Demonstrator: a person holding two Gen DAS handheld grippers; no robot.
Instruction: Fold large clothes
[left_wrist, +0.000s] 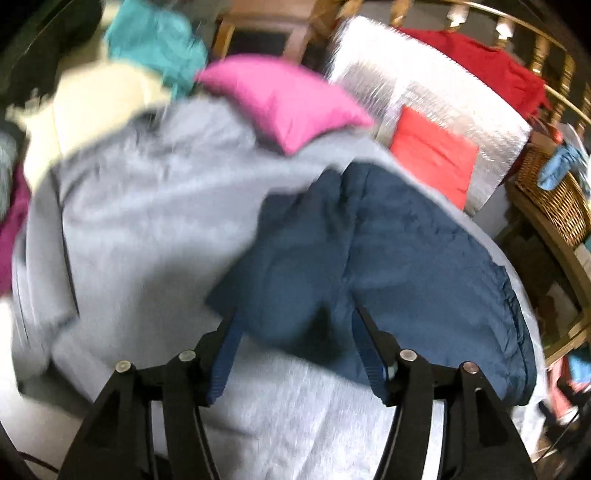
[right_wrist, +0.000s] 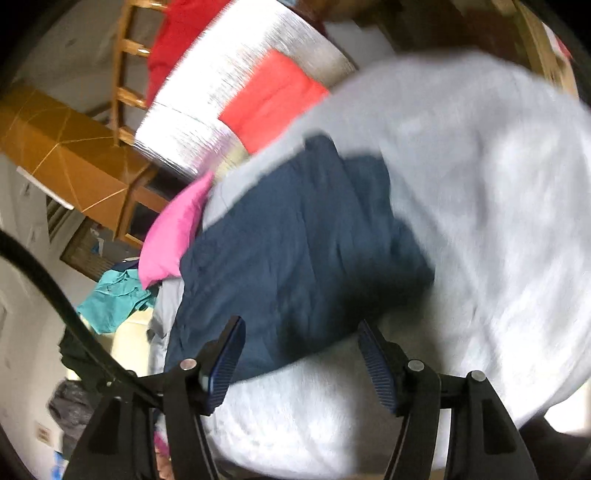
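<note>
Lying folded on the pale grey cover (left_wrist: 155, 221) of what looks like a bed, one navy garment (left_wrist: 388, 258) sits near its middle, bunched into a thick bundle with a stitched hem along its right side in the left wrist view. Both views are blurred. The left gripper (left_wrist: 295, 332) stands spread, its two blue-padded fingers (left_wrist: 226, 354) apart with nothing pinched between them, the garment's near edge just beyond the tips. The right gripper (right_wrist: 301, 343) is likewise spread and empty, its tips hovering over the near corner of the same navy bundle. One pink cushion or folded piece (left_wrist: 288, 99) rests against the garment's far side. Beyond it lie one teal cloth (left_wrist: 159, 40) and one cream piece (left_wrist: 96, 99). One silvery quilted pad (left_wrist: 443, 96) carries one orange-red folded square (left_wrist: 432, 155), and one darker red cloth (left_wrist: 480, 62) lies behind it by a wooden railing (left_wrist: 546, 62). One wicker basket (left_wrist: 554, 199) stands at the right edge.
</note>
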